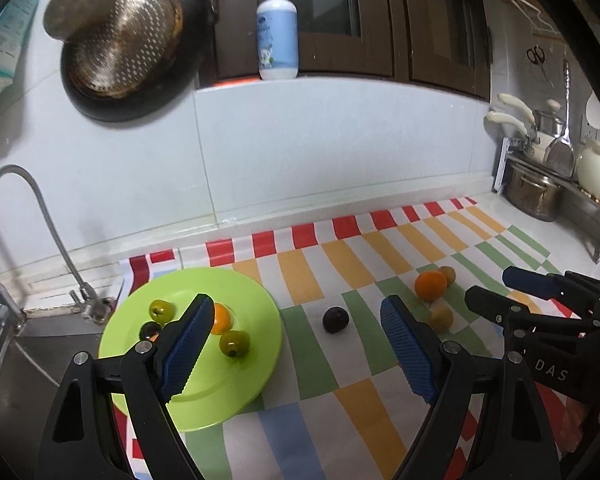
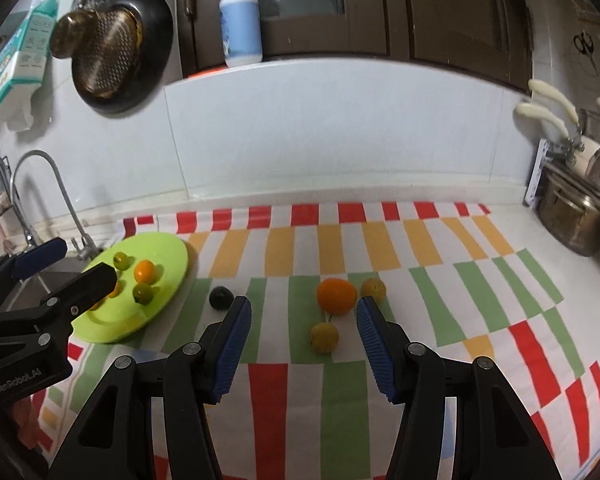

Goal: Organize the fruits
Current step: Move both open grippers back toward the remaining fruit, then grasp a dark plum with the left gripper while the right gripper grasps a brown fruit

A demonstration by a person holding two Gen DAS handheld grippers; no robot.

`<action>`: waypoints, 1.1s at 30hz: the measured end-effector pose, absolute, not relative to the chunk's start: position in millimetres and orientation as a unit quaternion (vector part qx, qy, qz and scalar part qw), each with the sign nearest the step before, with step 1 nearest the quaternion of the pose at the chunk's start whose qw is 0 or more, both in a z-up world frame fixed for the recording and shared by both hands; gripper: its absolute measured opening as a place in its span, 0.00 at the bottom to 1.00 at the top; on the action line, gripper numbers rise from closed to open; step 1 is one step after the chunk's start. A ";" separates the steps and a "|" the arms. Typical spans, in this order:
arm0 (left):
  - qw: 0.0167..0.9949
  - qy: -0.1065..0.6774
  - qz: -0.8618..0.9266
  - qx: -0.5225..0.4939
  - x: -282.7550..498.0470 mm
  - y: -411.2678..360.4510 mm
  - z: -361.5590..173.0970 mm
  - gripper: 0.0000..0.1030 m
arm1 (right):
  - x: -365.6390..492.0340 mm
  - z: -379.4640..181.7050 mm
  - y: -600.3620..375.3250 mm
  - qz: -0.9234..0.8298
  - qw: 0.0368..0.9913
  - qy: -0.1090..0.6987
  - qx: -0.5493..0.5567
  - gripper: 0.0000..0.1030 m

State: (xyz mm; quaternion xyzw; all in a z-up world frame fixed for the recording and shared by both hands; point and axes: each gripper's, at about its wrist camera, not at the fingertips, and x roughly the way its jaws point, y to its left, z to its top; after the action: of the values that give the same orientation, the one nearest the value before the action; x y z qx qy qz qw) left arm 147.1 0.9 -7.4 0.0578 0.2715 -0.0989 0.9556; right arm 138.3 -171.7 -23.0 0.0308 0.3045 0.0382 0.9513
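- A kitchen counter along a white tiled wall is covered by one cloth checked in red, orange, green and white.
- One lime-green plate lies at the cloth's sink-side end; every place below is told from it.
- On the plate I count four fruits: two green ones, one orange one, one dark one partly hidden behind a finger.
- Off the plate lie four more: one dark fruit just beside its rim, then one large orange and two small yellow fruits well away from it.
- The left gripper hovers over the plate's edge, fingers spread, nothing between them.
- The right gripper hangs away from the plate, above a yellow fruit, fingers apart, grasping nothing.
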 end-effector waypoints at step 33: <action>0.903 0.393 -0.158 0.073 239.7 -38.1 -92.8 0.42 | 204.0 -99.8 -188.5 0.029 0.905 0.418 0.074 0.34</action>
State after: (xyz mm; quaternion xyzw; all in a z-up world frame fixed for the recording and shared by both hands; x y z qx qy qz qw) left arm 239.7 -38.1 -92.8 0.0733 0.3932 -0.1581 0.9028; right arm 204.0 -188.5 -99.8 0.0742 0.4181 0.0288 0.9049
